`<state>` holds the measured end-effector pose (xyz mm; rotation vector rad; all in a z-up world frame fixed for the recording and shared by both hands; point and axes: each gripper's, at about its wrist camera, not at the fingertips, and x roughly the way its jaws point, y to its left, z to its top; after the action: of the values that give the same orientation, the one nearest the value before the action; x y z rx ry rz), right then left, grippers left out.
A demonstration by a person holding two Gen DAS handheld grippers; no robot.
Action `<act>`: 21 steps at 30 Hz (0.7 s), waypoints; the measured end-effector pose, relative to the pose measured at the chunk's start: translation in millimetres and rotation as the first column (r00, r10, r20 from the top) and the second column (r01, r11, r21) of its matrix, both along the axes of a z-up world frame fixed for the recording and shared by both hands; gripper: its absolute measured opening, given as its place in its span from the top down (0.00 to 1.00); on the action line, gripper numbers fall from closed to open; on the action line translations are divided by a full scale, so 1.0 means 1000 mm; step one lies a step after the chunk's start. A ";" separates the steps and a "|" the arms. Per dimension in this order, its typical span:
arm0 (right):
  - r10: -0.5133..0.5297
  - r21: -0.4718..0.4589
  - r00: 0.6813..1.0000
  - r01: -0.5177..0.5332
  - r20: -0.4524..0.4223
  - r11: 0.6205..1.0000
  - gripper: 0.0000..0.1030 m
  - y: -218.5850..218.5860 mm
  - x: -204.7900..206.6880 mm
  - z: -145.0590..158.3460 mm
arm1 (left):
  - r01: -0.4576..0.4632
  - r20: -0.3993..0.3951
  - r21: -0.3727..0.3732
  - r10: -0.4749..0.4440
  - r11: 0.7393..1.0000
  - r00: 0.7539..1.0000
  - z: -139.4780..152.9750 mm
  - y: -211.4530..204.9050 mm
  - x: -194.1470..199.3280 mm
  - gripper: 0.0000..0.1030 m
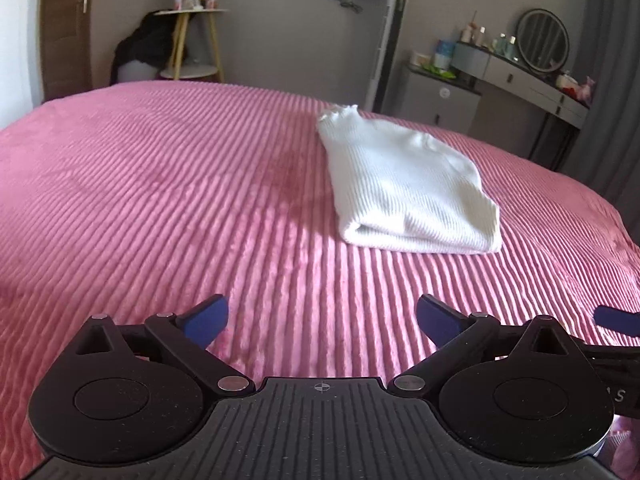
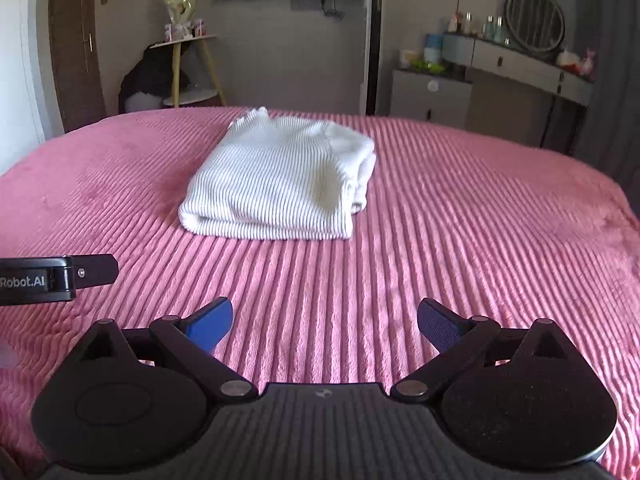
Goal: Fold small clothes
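Observation:
A white ribbed garment (image 1: 408, 184) lies folded into a thick rectangle on the pink ribbed bedspread (image 1: 160, 200). The right wrist view has the same garment (image 2: 280, 184) left of centre, its folded edge toward me. My left gripper (image 1: 322, 320) hovers over the bedspread well short of the garment, jaws wide apart with nothing between them. My right gripper (image 2: 324, 322) is likewise open and empty, and also stands back from the garment. A blue fingertip (image 1: 614, 318) of the right gripper shows at the right edge of the left wrist view.
Beyond the bed stand a round side table (image 1: 192, 44) with bottles, a dark bundle (image 1: 148, 48) beside it, a small cabinet (image 1: 440, 96) and a dressing table with a round mirror (image 1: 542, 40). A grey curtain (image 1: 616, 80) hangs at the right, a door (image 1: 66, 28) at the left.

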<state>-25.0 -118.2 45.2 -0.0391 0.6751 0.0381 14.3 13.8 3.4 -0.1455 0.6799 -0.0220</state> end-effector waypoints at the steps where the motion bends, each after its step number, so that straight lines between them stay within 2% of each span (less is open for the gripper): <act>1: 0.002 -0.009 1.000 -0.002 0.010 1.000 0.04 0.002 0.000 0.000 | -0.004 0.000 0.002 0.004 1.000 1.000 -0.001 0.000 -0.001 0.00; 9: 0.005 -0.023 0.997 -0.004 0.072 1.000 0.04 0.006 0.001 0.001 | 0.029 -0.018 0.021 -0.028 0.999 0.999 -0.006 -0.006 0.004 0.00; 21: 0.018 0.043 0.998 -0.021 0.066 0.999 0.04 -0.001 0.009 -0.010 | 0.050 -0.082 0.055 -0.046 0.997 0.996 -0.021 -0.012 0.016 0.00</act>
<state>-16.2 -119.7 35.5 -0.0044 0.6078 0.0701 29.8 1.4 -17.7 -0.0757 0.7635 -0.0430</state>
